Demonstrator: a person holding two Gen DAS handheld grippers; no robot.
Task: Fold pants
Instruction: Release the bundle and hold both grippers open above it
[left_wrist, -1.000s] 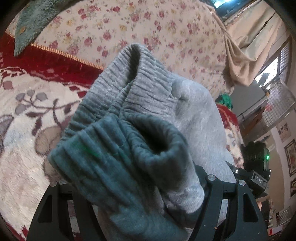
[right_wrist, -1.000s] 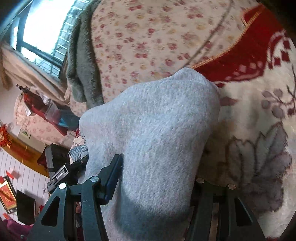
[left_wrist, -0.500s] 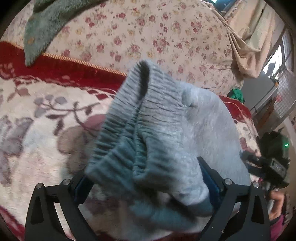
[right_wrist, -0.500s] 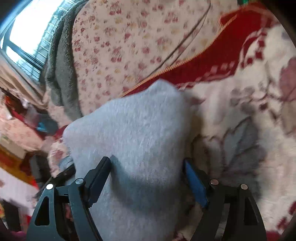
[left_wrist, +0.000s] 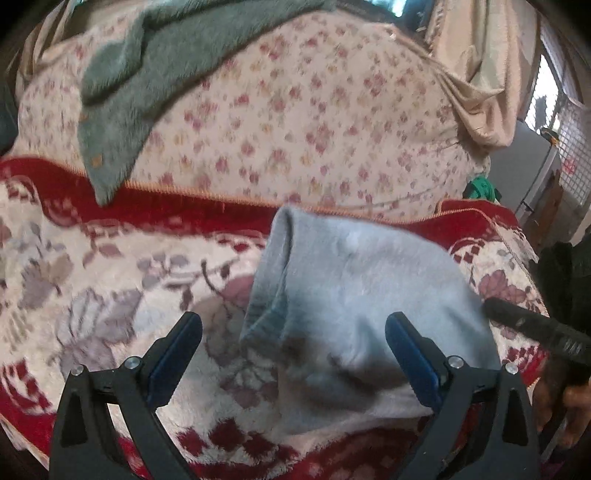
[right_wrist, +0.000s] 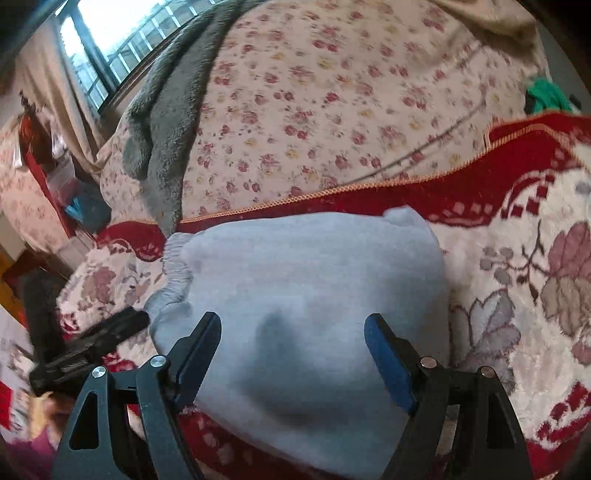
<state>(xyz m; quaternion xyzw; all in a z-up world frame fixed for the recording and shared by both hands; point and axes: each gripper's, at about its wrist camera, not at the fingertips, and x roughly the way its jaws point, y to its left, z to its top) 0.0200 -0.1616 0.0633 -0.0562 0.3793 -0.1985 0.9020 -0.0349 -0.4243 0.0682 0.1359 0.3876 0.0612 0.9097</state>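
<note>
Change: both grippers have let go since half a second ago
Left gripper (left_wrist: 293, 334): fingers apart, empty
Right gripper (right_wrist: 291, 336): fingers apart, empty
Grey fleece pants (right_wrist: 303, 302): folded bundle resting on red floral blanket (right_wrist: 517, 280)
Meaning: fold likely finished

Daylight enters through the window (right_wrist: 107, 48) at the upper left of the right wrist view, where the panes are blown out to white, and a second bright window (left_wrist: 546, 107) glares at the right edge of the left wrist view. The light is soft and fairly bright, leaving dim shadow on the pants (right_wrist: 295, 314) near the lens. Both views bend strongly toward dark corners, and motion blur smears the floral cover (left_wrist: 295, 122) and blanket (left_wrist: 92, 280).
</note>
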